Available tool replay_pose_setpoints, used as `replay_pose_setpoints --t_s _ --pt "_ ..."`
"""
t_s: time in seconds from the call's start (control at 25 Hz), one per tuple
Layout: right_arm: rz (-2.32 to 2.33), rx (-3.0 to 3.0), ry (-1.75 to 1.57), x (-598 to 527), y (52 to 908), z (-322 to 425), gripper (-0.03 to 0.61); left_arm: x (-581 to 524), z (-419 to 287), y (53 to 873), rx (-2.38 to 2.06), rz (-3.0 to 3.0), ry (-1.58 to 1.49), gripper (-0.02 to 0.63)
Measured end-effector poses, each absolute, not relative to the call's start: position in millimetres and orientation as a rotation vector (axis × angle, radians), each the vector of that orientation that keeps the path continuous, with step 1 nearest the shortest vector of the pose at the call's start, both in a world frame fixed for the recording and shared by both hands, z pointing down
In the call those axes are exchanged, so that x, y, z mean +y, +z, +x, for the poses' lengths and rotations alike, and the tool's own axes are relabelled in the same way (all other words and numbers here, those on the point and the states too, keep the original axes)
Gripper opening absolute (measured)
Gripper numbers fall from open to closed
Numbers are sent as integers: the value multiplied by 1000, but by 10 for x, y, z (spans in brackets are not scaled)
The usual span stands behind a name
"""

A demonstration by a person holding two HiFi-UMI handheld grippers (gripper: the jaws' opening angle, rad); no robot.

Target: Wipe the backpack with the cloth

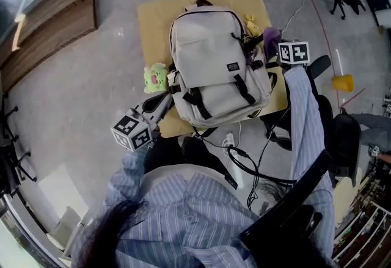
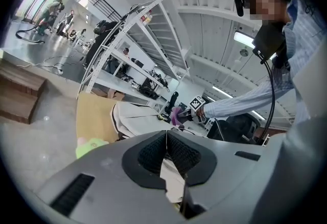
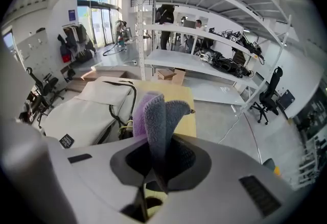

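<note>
Head view, looking down: the pale grey backpack lies flat, front face up, on a tan mat on the floor, with a green plush toy just beside its left edge. My right gripper is clamped on a folded purple-and-grey cloth, which stands up out of the jaws. In the head view it hangs at the backpack's upper right edge, near the side strap; I cannot tell whether the cloth touches the fabric. My left gripper has its pads pressed together at the tips with nothing visible between them, and it sits at the backpack's lower left corner.

Step in hand, as I judge it: cloth brought to the bag, wiping about to start or at the end of a stroke. The next move calls for laying the cloth flat on the front panel and dragging it across, steering clear of the black buckled straps, while my left gripper steadies the corner against sliding.
</note>
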State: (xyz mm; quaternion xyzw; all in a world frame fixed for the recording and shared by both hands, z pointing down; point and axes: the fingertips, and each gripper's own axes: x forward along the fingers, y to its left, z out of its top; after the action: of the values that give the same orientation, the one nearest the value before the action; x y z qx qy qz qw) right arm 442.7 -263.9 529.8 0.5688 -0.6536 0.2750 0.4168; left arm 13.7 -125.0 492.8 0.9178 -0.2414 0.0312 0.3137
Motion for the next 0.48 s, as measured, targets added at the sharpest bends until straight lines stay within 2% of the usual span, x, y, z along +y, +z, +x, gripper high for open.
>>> replay_pose_setpoints --t_s 0.48 --pt "1484 -1656 730 -3413 5396 4120 41 -1381 -137 5183 -607 2366 129 5"
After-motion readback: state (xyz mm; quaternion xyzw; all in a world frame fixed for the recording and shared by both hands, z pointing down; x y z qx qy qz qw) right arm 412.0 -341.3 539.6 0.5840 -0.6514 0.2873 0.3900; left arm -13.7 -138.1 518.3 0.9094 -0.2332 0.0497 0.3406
